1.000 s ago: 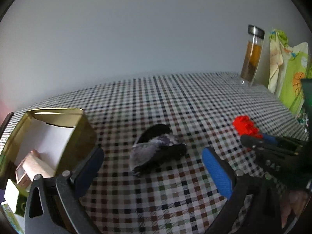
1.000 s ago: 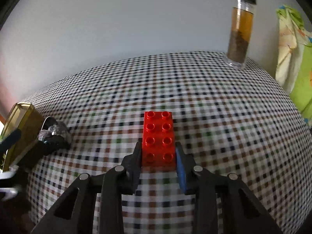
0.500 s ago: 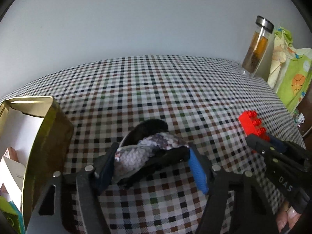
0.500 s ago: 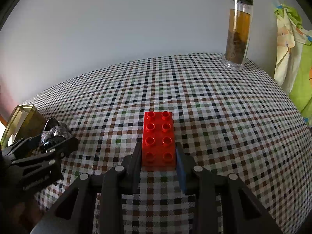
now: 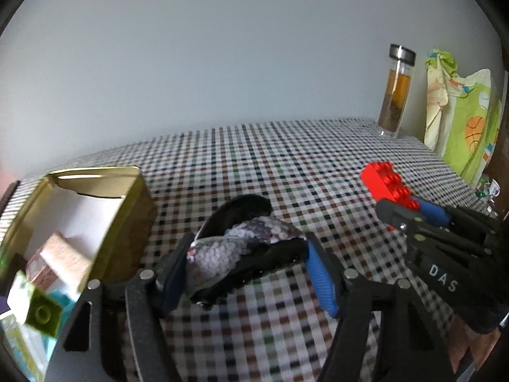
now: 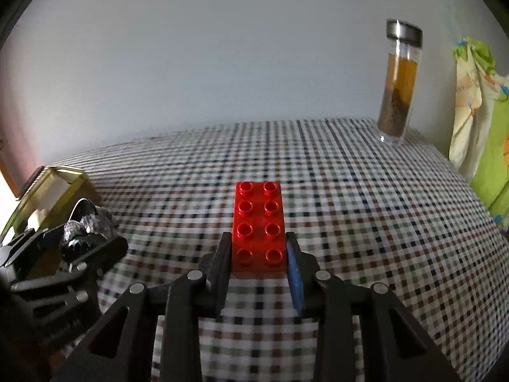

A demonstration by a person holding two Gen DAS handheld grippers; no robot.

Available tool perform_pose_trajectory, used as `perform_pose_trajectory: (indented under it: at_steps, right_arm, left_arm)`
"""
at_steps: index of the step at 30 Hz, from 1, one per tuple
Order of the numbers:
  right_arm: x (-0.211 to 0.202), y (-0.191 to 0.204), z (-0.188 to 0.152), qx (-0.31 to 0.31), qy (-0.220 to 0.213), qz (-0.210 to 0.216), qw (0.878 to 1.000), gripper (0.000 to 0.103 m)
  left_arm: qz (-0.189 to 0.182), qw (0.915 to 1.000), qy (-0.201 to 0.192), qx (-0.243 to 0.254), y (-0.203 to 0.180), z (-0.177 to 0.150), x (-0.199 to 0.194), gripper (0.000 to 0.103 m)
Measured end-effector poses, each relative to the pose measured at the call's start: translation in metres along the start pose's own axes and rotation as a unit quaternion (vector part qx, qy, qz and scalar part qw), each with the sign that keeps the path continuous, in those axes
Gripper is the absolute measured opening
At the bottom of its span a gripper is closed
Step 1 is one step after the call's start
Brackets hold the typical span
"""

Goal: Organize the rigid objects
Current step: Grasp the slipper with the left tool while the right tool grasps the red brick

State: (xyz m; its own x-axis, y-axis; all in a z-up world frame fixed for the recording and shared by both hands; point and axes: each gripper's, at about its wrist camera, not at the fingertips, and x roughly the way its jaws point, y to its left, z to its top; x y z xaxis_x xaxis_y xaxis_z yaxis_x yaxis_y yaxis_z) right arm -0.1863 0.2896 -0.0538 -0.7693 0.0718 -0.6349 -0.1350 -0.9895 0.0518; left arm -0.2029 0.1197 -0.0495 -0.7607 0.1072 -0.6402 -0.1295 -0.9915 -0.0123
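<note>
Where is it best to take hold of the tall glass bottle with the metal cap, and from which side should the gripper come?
Probably at the middle of the glass bottle, on its straight round body below the metal cap. It stands upright near the far right corner of the checkered table, close to the wall, with a hanging cloth to its right. So a level approach from the open front seems safest.

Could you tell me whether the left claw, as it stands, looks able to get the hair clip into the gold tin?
Probably yes: the left claw grips the hair clip, and the gold tin stands open just beside it, with nothing between them.
</note>
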Motion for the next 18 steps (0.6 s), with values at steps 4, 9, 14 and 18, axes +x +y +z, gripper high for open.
perform_pose_trajectory:
  at_steps: [4, 9, 14, 18]
  right_arm:
    - [-0.021, 0.007, -0.006, 0.004, -0.043, 0.014, 0.999, 0.034]
    - [-0.027, 0.012, -0.01, -0.001, -0.05, 0.026, 0.998, 0.034]
    - [-0.03, 0.023, -0.015, -0.017, -0.052, 0.034, 0.998, 0.034]
    - [-0.039, 0.033, -0.021, -0.026, -0.061, 0.04, 0.997, 0.034]
  left_arm:
    - [0.006, 0.9998, -0.018, -0.002, 0.004, -0.006, -0.015, 0.067]
    - [0.017, 0.9988, -0.046, 0.003, 0.007, -0.016, -0.036, 0.067]
    - [0.023, 0.9965, -0.079, -0.013, 0.018, -0.026, -0.058, 0.067]
    - [0.027, 0.9949, -0.096, -0.016, 0.022, -0.032, -0.071, 0.067]
